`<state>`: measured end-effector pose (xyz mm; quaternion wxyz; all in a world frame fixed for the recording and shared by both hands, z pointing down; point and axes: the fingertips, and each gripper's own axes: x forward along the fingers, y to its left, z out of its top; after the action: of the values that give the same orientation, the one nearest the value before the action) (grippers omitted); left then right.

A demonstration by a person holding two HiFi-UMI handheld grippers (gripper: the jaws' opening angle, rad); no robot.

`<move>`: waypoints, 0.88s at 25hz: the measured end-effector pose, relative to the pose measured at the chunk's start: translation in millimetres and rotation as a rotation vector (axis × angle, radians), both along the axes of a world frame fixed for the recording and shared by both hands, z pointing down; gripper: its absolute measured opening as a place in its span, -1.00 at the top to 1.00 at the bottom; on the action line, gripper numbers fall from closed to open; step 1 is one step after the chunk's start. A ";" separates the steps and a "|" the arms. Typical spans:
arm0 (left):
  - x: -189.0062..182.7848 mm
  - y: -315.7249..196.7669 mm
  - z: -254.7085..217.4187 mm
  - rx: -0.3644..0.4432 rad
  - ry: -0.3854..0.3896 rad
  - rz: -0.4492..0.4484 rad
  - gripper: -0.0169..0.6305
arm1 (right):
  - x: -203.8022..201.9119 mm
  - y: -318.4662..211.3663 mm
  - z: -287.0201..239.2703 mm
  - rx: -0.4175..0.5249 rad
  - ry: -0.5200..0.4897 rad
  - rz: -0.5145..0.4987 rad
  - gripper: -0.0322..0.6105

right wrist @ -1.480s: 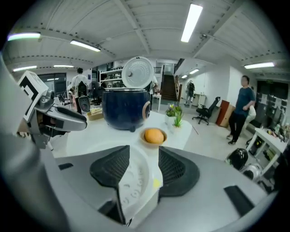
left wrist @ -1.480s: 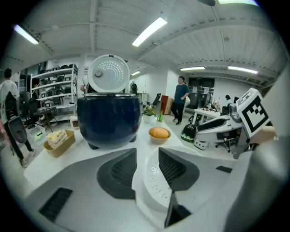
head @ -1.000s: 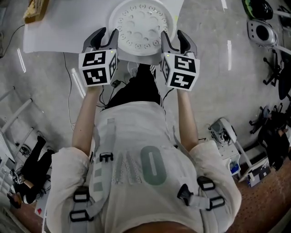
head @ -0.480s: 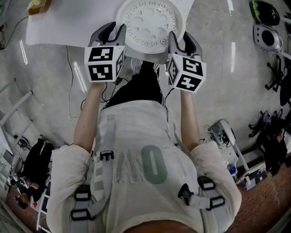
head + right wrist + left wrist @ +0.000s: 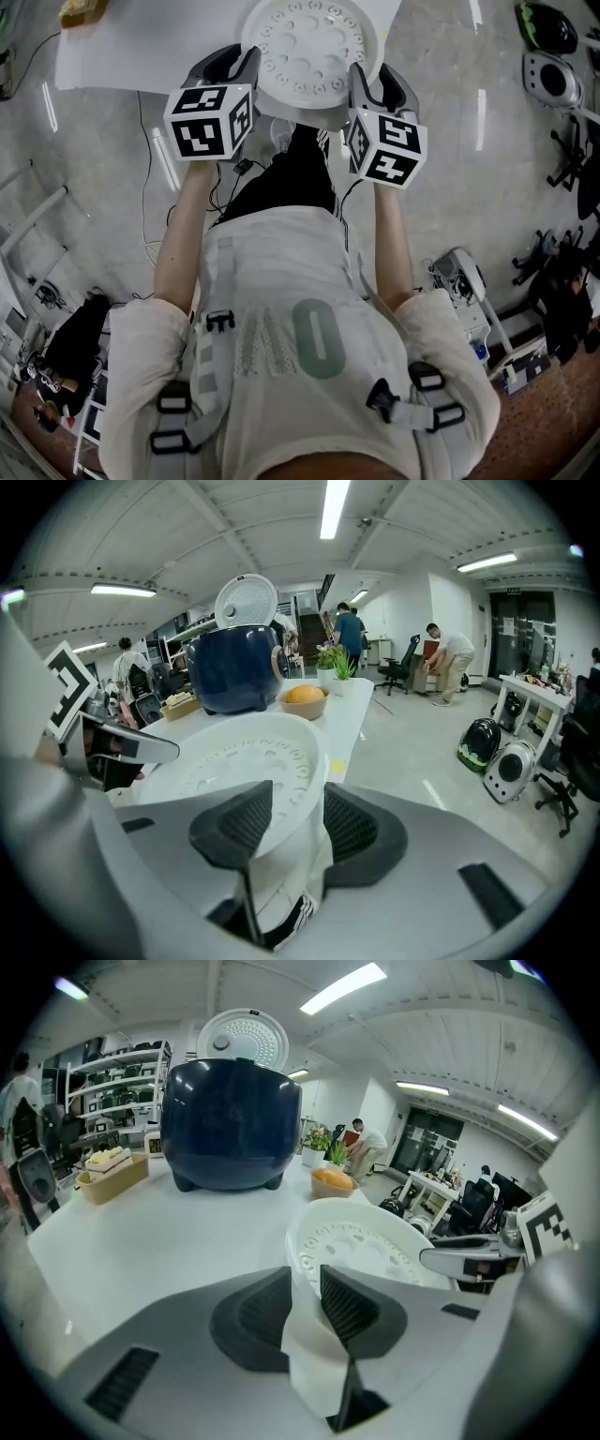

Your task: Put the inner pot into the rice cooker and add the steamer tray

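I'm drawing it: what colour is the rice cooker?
The rice cooker is dark blue, clearest in the left gripper view.

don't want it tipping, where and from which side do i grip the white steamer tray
Grip the steamer tray by its thin raised rim at two opposite points, from the left and right sides, one jaw inside, one outside. It is round and shallow, with no handle showing. The left gripper and right gripper have just been closing on the rim this way.

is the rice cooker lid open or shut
Open: the lid stands raised above the dark blue rice cooker, inner plate showing.
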<state>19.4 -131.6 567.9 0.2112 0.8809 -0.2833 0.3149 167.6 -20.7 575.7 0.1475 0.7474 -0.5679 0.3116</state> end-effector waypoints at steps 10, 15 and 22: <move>4.8 -13.1 -51.5 0.106 0.048 -0.023 0.64 | 11.6 -18.0 -61.2 0.070 0.117 -0.029 0.42; 7.2 -33.0 -118.3 0.215 0.115 -0.039 0.64 | 16.6 -42.0 -126.9 0.174 0.188 -0.054 0.43; -1.9 -75.5 -202.1 0.320 0.212 -0.100 0.64 | 15.4 -96.7 -210.3 0.304 0.263 -0.134 0.43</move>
<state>17.5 -207.1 365.8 0.1124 0.9162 -0.3494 0.1606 183.0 -117.4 365.4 0.1264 0.7557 -0.6328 0.1119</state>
